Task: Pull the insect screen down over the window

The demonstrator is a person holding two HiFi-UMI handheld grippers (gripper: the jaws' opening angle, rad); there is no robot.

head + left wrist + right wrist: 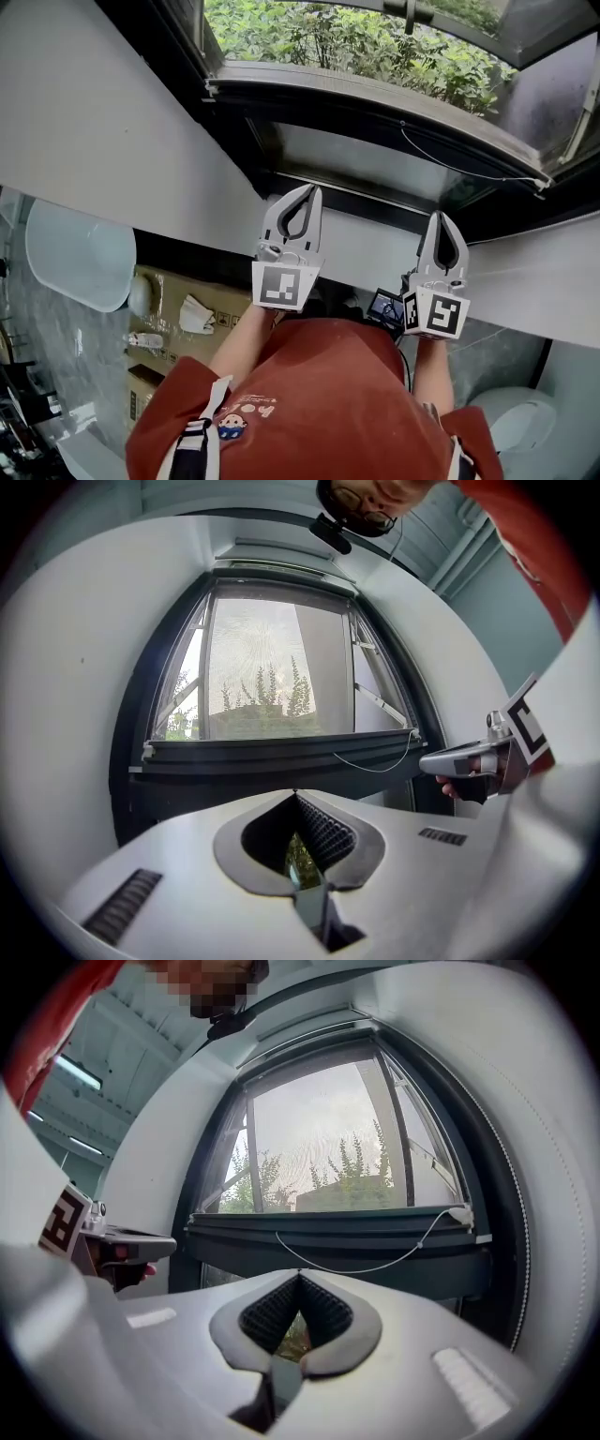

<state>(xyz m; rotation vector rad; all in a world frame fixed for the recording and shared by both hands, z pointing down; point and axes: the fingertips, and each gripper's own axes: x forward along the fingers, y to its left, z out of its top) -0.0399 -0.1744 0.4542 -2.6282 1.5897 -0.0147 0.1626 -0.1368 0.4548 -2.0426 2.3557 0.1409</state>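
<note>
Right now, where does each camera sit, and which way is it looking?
Head view: on the person's head, looking steeply down at the dark bar; shows left claw, right claw, red top.
Left gripper view: on the left claw, facing the window; its shut jaws below.
Right gripper view: on the right claw, facing the window; its shut jaws below.
Shared: both gripper views show the white cord.

A person wears a rust-red, short-sleeved top (328, 394) with a small cartoon patch (232, 427) near one shoulder and grey shoulder straps (202, 445) with black fittings. The left gripper (313, 189) and right gripper (441, 217) are pale grey plastic, tapering to a point, lined with black ribbed pads (326, 832). Each carries a white cube (284, 284) printed with black square markers.
</note>
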